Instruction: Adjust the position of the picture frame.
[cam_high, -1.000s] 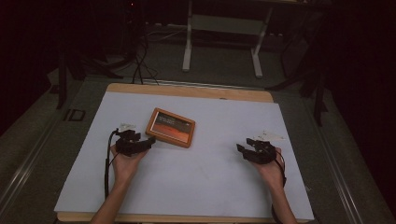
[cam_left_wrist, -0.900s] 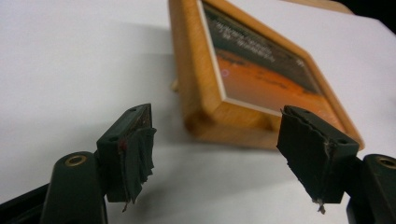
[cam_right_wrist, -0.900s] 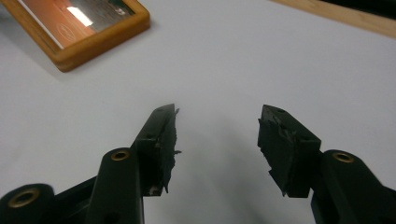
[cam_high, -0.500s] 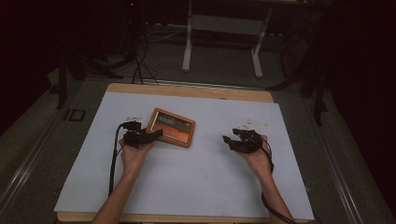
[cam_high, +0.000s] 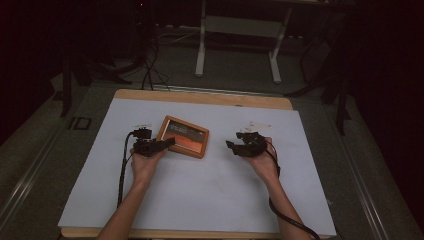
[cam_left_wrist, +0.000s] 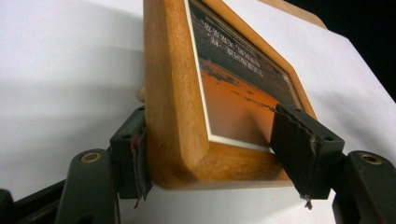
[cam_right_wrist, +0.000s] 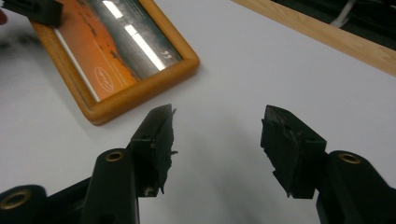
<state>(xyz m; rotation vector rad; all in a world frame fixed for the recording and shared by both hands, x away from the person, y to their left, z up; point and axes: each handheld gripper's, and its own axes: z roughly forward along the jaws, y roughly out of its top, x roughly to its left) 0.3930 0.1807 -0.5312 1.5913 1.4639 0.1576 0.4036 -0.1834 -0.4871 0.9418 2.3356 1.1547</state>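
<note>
Two black rubber-padded grippers work a flat rectangular wooden frame (cam_left_wrist: 187, 140) on white paper (cam_high: 200, 200). The left gripper (cam_left_wrist: 219, 154) has just been closing, its jaws now clamped across the frame's rounded corner. The right gripper (cam_right_wrist: 215, 140) stands open and empty, the frame just ahead to its left.

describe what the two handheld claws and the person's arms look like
Both the left claw and right claw are black, with angular jaws, brass-coloured rivets at the pivots and worn, ragged black pads. A black cable trails from each. The forearms are bare, no sleeves.
</note>
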